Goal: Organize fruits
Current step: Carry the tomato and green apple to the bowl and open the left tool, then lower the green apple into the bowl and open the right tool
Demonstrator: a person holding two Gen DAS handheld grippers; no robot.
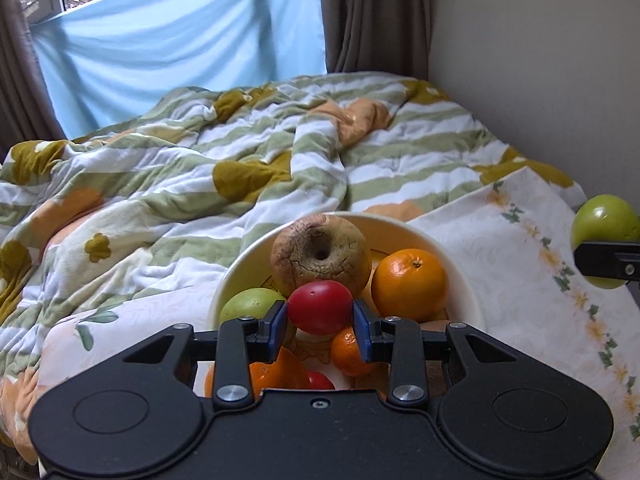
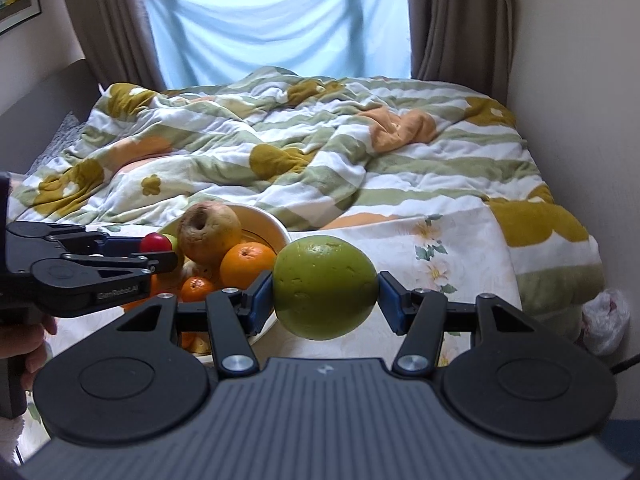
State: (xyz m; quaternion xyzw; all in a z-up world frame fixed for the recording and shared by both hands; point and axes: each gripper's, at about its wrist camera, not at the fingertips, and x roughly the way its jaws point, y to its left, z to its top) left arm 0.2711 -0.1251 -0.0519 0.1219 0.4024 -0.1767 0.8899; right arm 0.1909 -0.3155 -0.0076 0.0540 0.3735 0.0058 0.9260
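My left gripper (image 1: 320, 320) is shut on a small red tomato (image 1: 320, 306), held just above a cream bowl (image 1: 460, 264). The bowl holds a wrinkled brown apple (image 1: 320, 252), a large orange (image 1: 408, 284), a green apple (image 1: 250, 304), small tangerines (image 1: 348, 352) and another red fruit (image 1: 320, 381). My right gripper (image 2: 326, 300) is shut on a big green apple (image 2: 325, 286), held in the air to the right of the bowl (image 2: 276, 224). The right wrist view also shows the left gripper (image 2: 160, 254) with the tomato (image 2: 156, 242) over the bowl.
The bowl rests on a white floral cloth (image 1: 520, 248) at the near end of a bed with a rumpled striped quilt (image 1: 240, 152). A wall (image 1: 540, 60) runs along the right. Curtains and a blue sheet (image 1: 180, 40) hang behind. A white plastic bag (image 2: 604, 320) lies at the right.
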